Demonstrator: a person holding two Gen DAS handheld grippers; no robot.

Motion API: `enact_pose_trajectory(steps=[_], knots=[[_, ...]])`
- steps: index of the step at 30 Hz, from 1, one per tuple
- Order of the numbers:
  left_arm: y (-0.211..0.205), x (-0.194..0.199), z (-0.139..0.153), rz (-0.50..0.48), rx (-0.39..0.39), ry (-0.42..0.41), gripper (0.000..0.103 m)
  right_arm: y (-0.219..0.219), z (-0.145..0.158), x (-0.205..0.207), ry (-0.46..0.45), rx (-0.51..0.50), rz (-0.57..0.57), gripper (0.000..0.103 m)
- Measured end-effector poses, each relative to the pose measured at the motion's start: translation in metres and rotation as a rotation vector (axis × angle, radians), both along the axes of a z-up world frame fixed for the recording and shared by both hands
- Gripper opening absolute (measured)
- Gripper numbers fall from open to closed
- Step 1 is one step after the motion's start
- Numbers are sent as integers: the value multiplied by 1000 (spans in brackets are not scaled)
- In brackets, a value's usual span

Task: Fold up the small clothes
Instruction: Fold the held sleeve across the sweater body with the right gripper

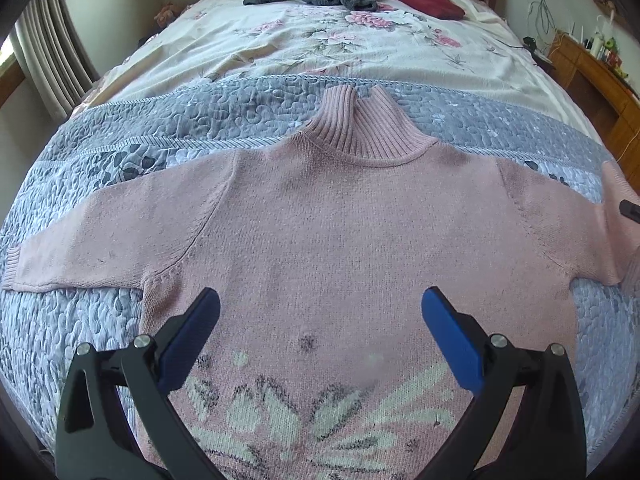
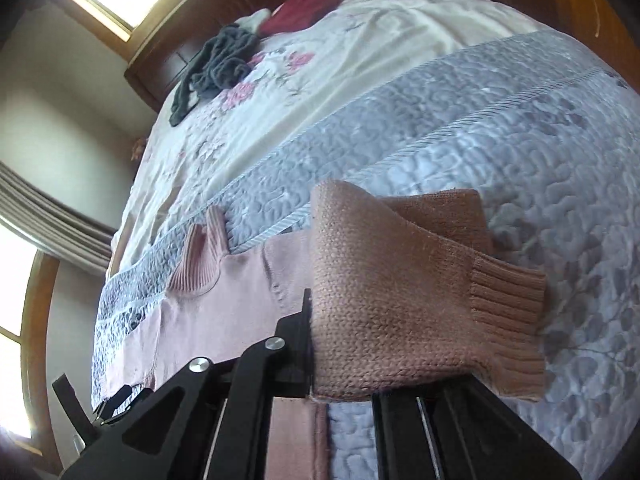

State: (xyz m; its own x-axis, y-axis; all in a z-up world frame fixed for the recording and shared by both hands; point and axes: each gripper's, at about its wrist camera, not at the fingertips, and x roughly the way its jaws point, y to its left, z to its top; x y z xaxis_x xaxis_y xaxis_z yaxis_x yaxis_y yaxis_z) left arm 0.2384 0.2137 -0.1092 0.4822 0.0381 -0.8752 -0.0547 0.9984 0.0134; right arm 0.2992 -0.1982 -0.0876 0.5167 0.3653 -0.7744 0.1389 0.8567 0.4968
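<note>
Home bedroom, quilted bed (image 1: 120,128), wooden headboard (image 2: 160,64), curtained window (image 1: 44,52), dresser (image 1: 588,76)

No readable text, labels, brand marks or nos. anywhere in either view; small items on far wooden shelf (image 1: 592,68) too blurred to read.

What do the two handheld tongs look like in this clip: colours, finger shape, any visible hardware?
The left tongs have black angular arms with round silver bolts and flat blue pads on the fingers. The right tongs show the same black frame and silver bolts; their pads are hidden by pink knit. No cables, markings, hands or sleeves are visible.
</note>
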Motion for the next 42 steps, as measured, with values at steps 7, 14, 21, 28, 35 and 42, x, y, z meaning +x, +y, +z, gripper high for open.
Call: enact_pose_trajectory(steps=[7,14,21,28,35,42], knots=[[12,3,-6,4,-43,23,100,86,-13,7,-19,-15,160,7],[15,7,-7,3,-117,42,100,139,-48,6,27,-25,252,7],[-6,16,-7,-45,-148,59,100,148,-77,-25,87,-69,330,24],[-66,31,-23,-159,-198,128,99,98,-55,-89,48,-94,329,37],[-120,53,-53,-190,-330,234,96,33,-39,-119,25,-135,209,39],[-141,62,-76,-183,-444,320,18,14,-36,-129,16,-144,159,40]])
